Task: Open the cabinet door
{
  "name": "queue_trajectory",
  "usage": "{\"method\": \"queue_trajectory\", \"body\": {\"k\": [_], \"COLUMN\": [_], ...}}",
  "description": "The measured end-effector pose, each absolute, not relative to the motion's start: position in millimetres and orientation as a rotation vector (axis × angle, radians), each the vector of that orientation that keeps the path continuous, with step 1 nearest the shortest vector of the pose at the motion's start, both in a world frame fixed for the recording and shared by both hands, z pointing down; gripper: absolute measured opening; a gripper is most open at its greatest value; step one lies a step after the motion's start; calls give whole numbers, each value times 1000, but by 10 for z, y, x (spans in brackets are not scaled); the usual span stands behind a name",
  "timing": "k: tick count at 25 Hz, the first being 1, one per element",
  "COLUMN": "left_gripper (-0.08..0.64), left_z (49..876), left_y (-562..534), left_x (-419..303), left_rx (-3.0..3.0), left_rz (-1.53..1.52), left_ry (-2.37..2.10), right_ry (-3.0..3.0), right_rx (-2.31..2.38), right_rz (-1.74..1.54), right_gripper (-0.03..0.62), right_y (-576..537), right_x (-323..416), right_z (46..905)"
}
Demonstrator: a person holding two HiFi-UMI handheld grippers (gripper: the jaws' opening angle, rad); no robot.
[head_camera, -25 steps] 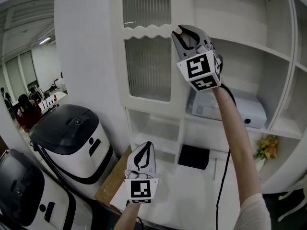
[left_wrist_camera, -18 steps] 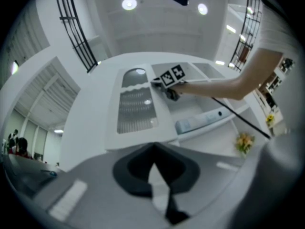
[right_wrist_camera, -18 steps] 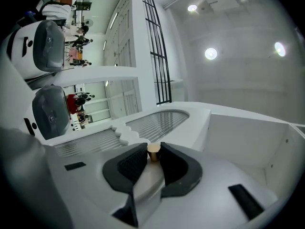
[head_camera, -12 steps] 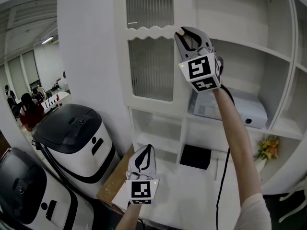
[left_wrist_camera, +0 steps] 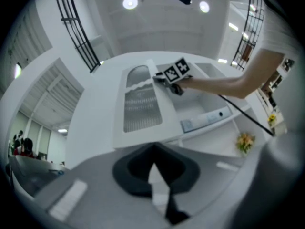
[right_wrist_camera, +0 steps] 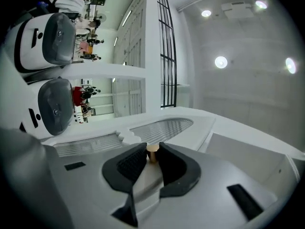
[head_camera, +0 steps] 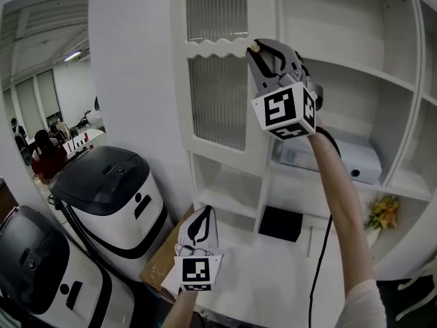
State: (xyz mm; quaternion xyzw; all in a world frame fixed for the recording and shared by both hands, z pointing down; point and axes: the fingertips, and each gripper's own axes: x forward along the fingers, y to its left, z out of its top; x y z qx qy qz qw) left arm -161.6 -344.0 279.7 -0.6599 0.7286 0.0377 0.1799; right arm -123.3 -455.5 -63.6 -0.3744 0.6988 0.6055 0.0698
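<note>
peeking from between the right gripper's (head_camera: 259, 48) dark pads, the tan knob (right_wrist_camera: 152, 151) was pinched tight and half covered. it sat on the white cabinet door (head_camera: 218, 101), whose ribbed glass stretched left of that gripper. the left gripper (head_camera: 203, 214), far below, had its jaws together on nothing. a machine (head_camera: 41, 272) left of it was cut off by the frame. white shelves (head_camera: 307, 178) below the right gripper held a pale box (head_camera: 341, 159), a dark flat thing (head_camera: 280, 223) hard to identify, and flowers (head_camera: 381, 210).
</note>
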Motion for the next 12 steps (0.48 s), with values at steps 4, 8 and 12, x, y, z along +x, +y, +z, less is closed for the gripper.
{"method": "queue_trajectory", "body": {"k": [4,8,12], "left_gripper": [5,5,5], "left_z": [2754,2782,2776], "left_y": [-3371,-3310,-3280], "left_x": [-1627,-1636,-1661], "left_rx": [-1847,-1843,-1832], "left_rz": [107,96,101], "left_ry": [2065,2072,2082], "right_ry": [2049,1999,1967], "right_rx": [-1181,-1212,-1209], "right_rz": [1931,2006,2049], "right_gripper": [78,78,78], "right_y": [-4409,-4256,-4119], "right_x": [-1279,-1348,-1414], "right_z": [-624,-621,-608]}}
